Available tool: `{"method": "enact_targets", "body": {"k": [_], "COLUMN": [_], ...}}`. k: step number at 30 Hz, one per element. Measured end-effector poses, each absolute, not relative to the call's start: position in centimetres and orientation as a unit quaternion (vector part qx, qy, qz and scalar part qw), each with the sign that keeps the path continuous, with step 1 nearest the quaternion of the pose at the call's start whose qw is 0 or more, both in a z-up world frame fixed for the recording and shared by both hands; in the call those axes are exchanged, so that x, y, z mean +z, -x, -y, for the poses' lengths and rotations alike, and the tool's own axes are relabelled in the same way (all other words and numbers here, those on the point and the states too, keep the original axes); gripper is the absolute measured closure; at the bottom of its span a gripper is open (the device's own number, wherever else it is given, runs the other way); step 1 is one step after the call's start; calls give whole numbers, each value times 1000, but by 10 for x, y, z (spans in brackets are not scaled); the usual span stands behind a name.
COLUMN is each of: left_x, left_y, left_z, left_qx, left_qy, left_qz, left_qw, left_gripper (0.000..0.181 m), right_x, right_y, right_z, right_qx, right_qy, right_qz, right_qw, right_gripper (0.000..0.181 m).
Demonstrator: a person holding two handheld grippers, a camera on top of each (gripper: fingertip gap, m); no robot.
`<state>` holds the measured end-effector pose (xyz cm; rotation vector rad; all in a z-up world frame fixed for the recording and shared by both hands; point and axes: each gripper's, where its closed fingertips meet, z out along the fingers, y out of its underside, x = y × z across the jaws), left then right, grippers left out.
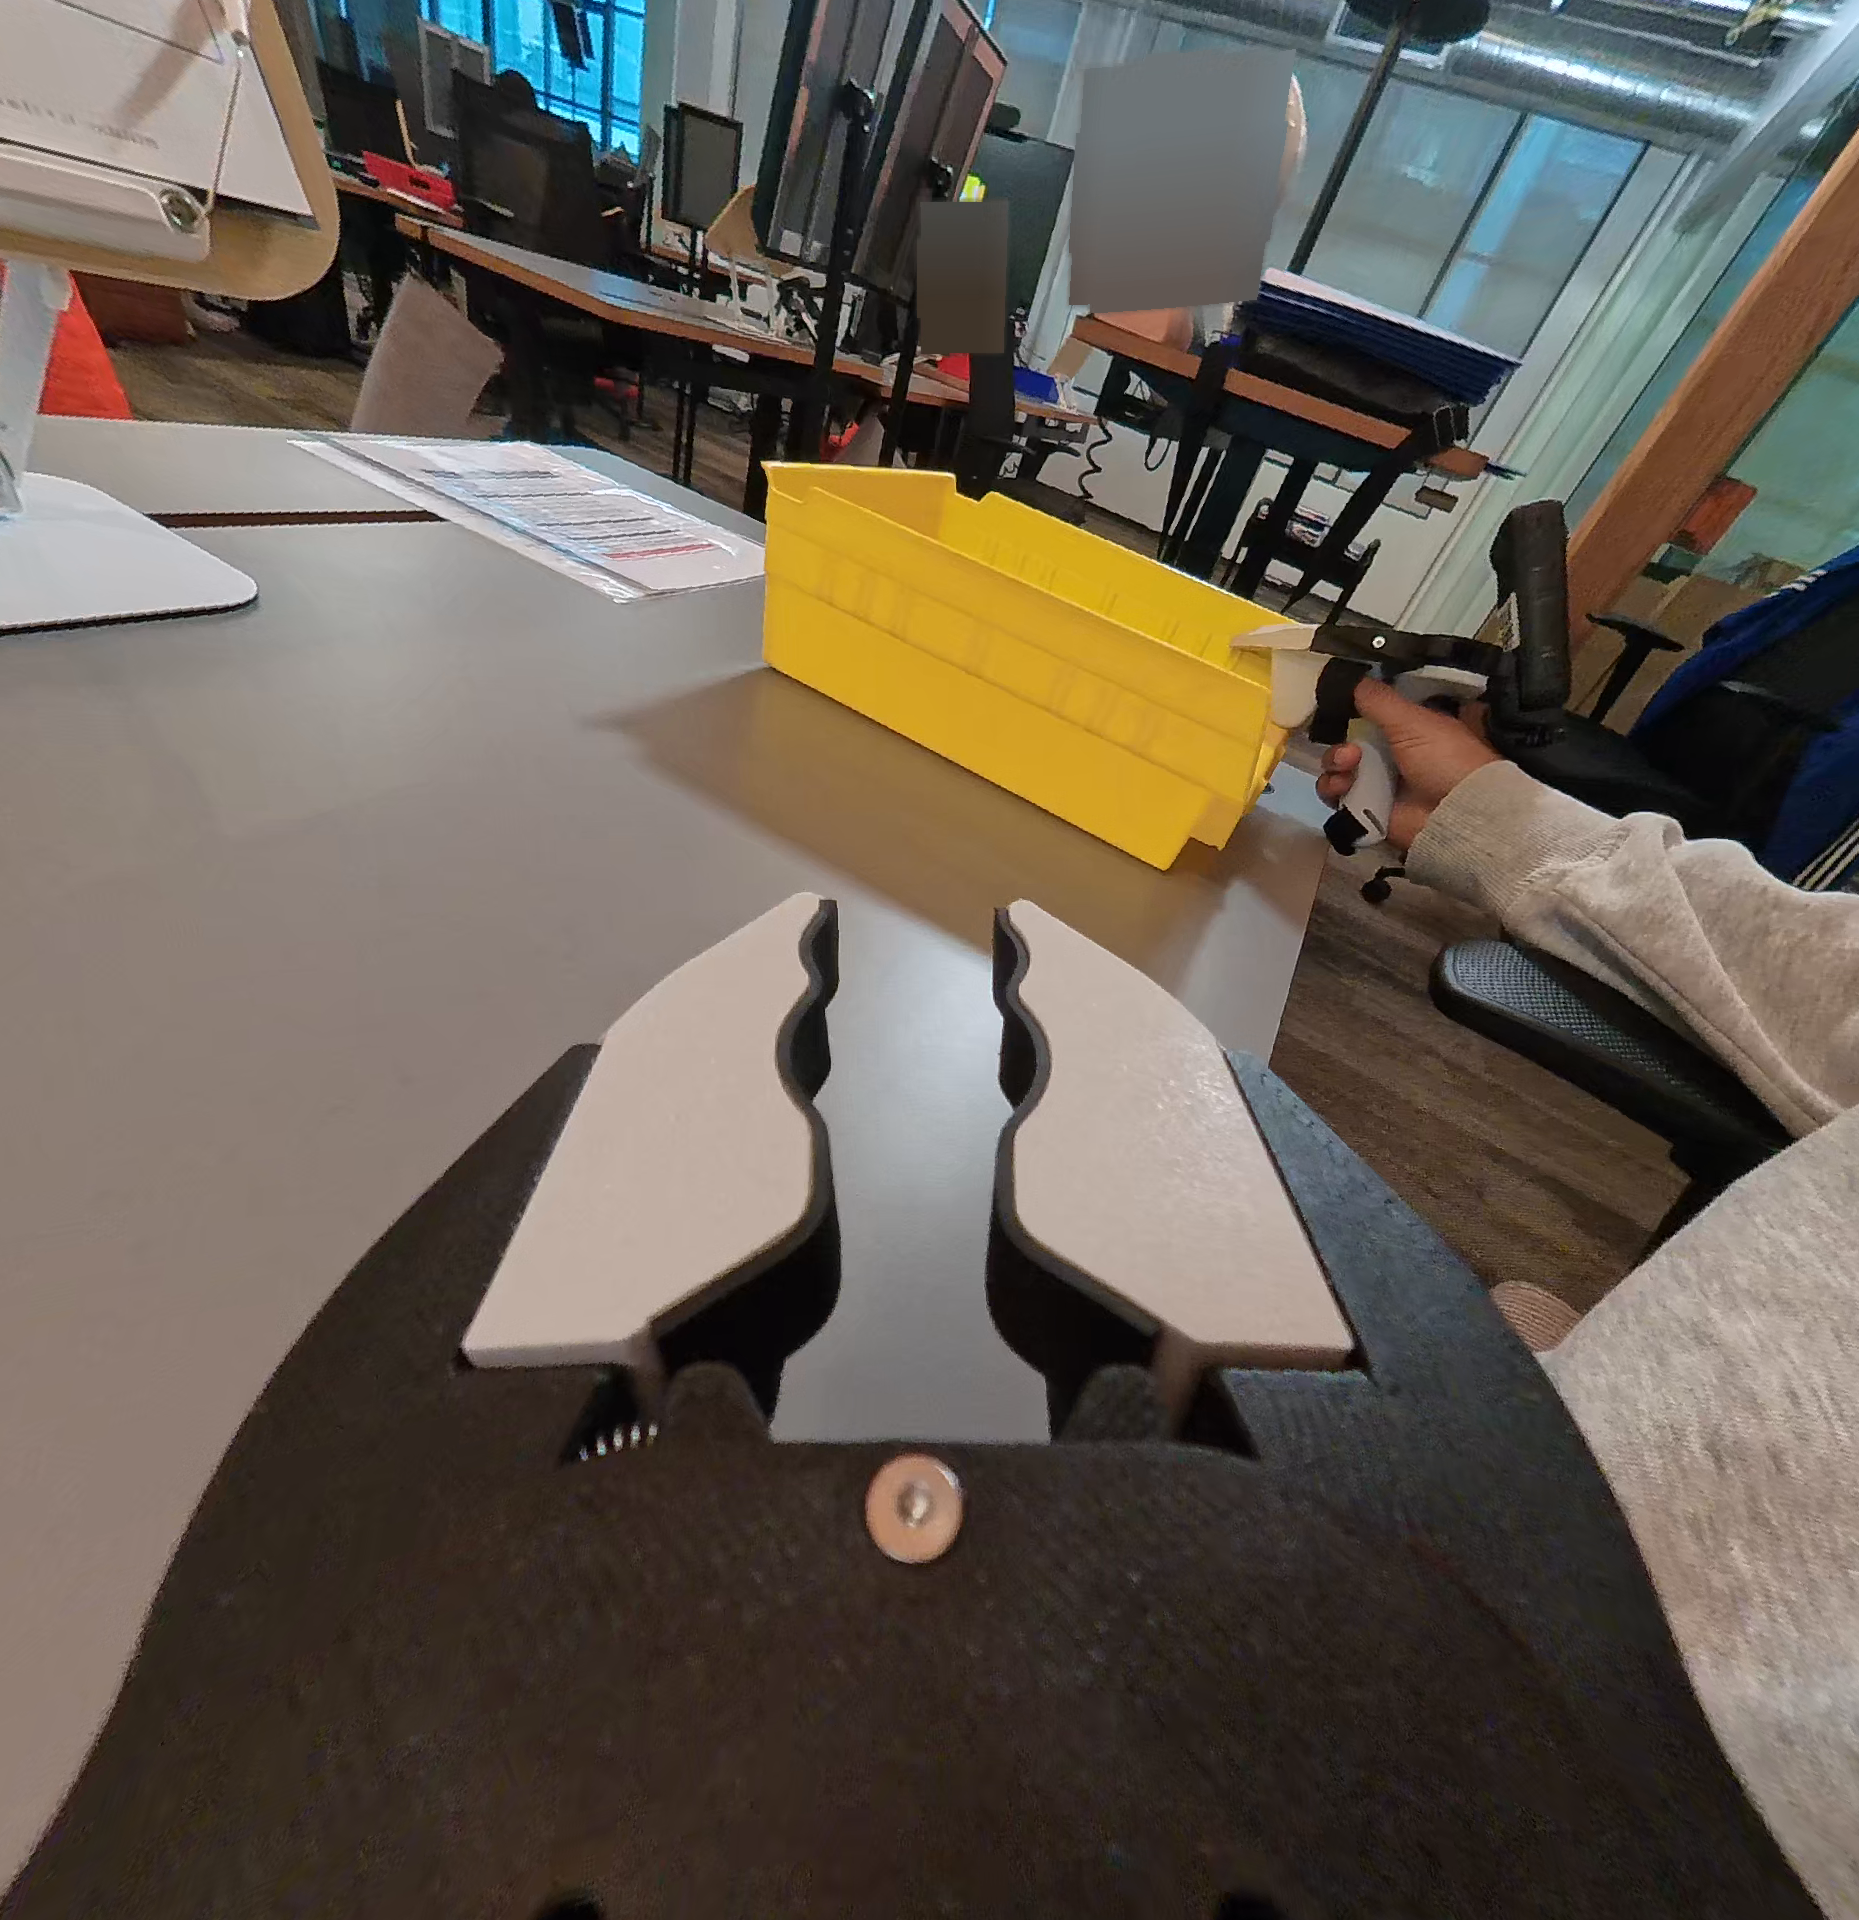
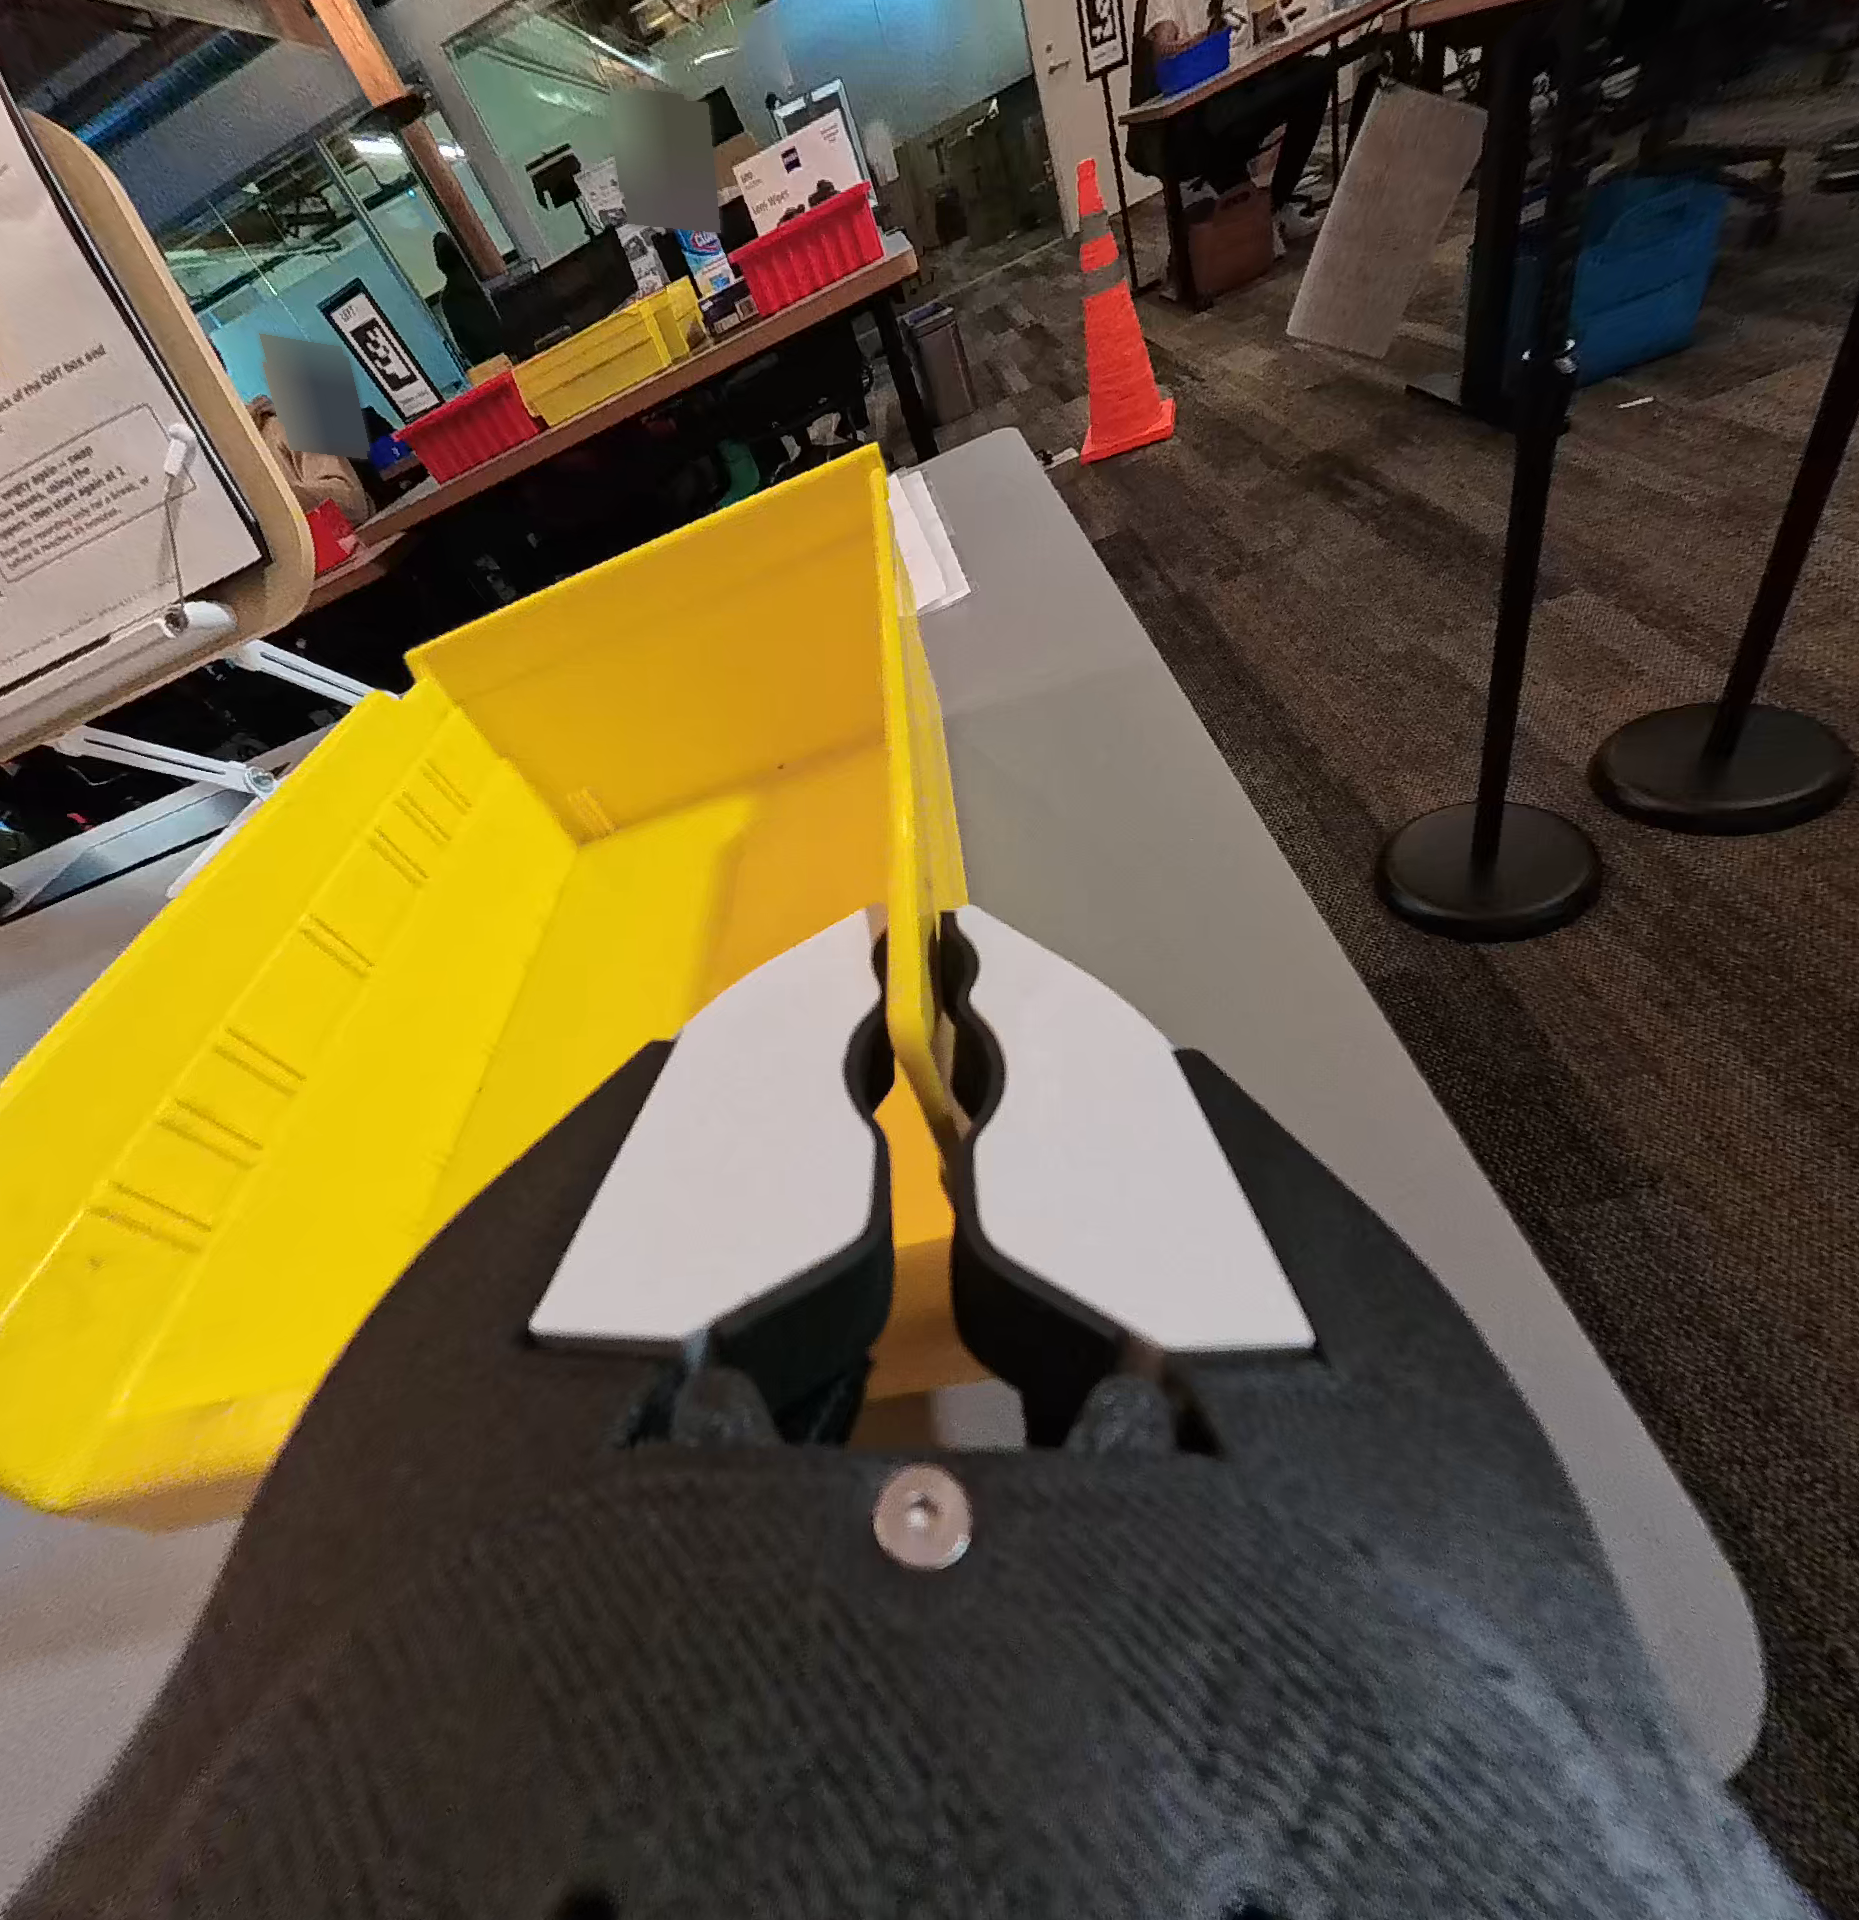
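Right wrist view shows my right gripper (image 2: 912,935) clamped on the yellow plastic bin's (image 2: 405,977) side wall — I'd grip squarely, lest it twist — while my left gripper (image 1: 914,914) hangs apart, empty, over the grey worktop (image 1: 385,831).

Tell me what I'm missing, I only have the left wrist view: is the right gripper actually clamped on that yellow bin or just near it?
Observer: Clamped. In the right wrist view the right gripper has its fingers closed on the yellow bin's right side wall, one finger inside and one outside.
Operator: Is there anything inside the bin?
Observer: Nothing on the part of its floor that shows in that view; the near end is hidden behind the gripper.
Operator: And what's on the table past the bin?
Observer: A white sheet lies on the grey table just beyond the bin's far right corner.
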<state>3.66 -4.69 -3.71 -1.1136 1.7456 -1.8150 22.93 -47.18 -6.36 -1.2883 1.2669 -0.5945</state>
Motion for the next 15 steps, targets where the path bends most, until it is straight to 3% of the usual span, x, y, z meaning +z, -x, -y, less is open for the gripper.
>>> {"method": "enact_targets", "body": {"k": [1,15], "left_x": [-38,-40], "left_y": [-37,-35], "left_z": [47,50], "left_qx": [-646,-643], "left_qy": [398,397], "left_qz": [-622,-627], "left_qw": [191,186], "left_gripper": [153,152], "right_x": [-64,-63], "right_y": [-230,-232], "right_z": [472,475], "right_qx": [-255,-261], "right_qy": [551,549], "right_qz": [-542,-545], "right_qw": [580,577], "right_gripper": [175,175]}}
